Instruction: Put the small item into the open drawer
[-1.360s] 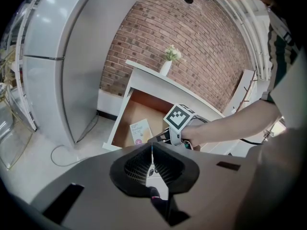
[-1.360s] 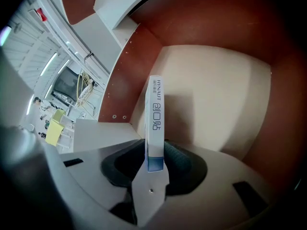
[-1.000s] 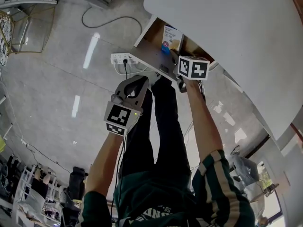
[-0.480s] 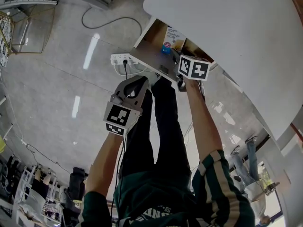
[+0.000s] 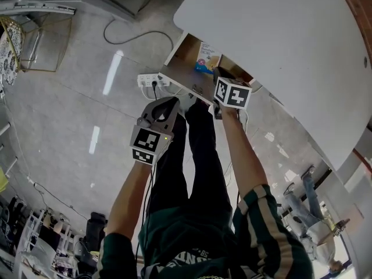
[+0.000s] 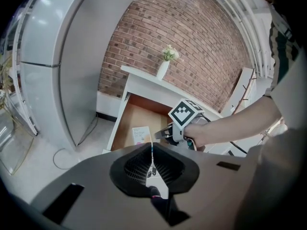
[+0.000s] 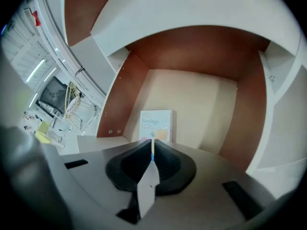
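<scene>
Right tongs (image 7: pixel 152 146): jaws have just been closing and are now clenched tip to tip, with nothing between them. They point steeply down into the open drawer (image 7: pixel 117 99), tips over the near end of the small box (image 7: pixel 156 122). Whether they touch it cannot be told.

Left tongs (image 6: pixel 151 150): also clenched and empty. Held short of the drawer front, well apart from the right tongs and aimed towards them.

Small box: flat, rectangular and mostly white. "Bandage" is printed in blue across the upper half, with a warmer patch of colour towards the near end. It lies flat on the pale drawer floor, long side running front to back. It sits nearer the left wall than the right, clear of both, with nothing beside it.

Drawer: brown side and back walls, light floor, pulled out from under a white table top (image 5: pixel 279 39).

Hard to read:
- The box's near edge is hidden behind the right tongs' body in the right gripper view.
- In the left gripper view its lower edge is cut off by the left tongs' body.
- The smaller print under the title is too small to read.
- In the head view the right tongs' tips are hidden behind their marker cube (image 5: pixel 233 93), and only part of the box shows past the table edge.

Further out:
- A power strip (image 5: pixel 152 80) lies on the floor by the drawer front.
- A vase (image 6: pixel 165 63) of flowers stands on the table against a brick wall (image 6: pixel 192 37).
</scene>
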